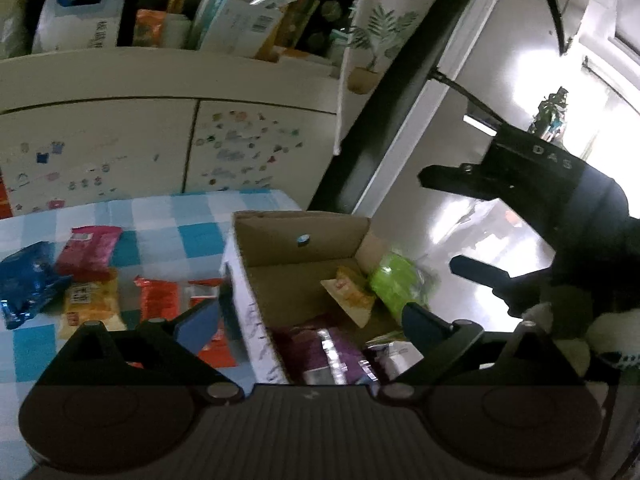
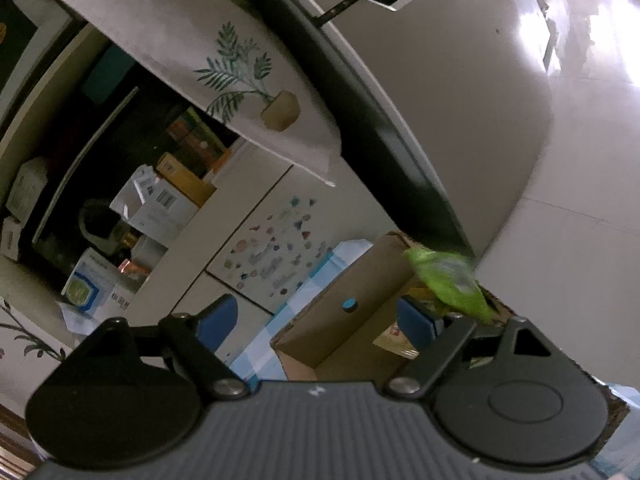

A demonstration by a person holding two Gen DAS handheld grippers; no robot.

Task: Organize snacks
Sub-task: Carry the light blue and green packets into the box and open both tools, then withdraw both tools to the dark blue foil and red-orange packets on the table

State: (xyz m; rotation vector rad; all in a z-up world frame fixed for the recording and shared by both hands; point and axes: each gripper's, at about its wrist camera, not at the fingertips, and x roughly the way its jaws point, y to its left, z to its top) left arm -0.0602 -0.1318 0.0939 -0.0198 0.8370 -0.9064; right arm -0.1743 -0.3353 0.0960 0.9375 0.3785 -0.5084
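A cardboard box stands on the blue-checked tablecloth and holds a green packet, a yellow packet and a purple packet. My left gripper is open and empty, straddling the box's left wall. The right gripper shows at the right of the box, open. In the right wrist view my right gripper is open above the box, with the blurred green packet just beyond its right finger. On the cloth lie blue, pink, yellow and orange packets.
A white cabinet with stickers stands behind the table, its shelf crowded with boxes. A dark door frame and shiny floor lie to the right of the box.
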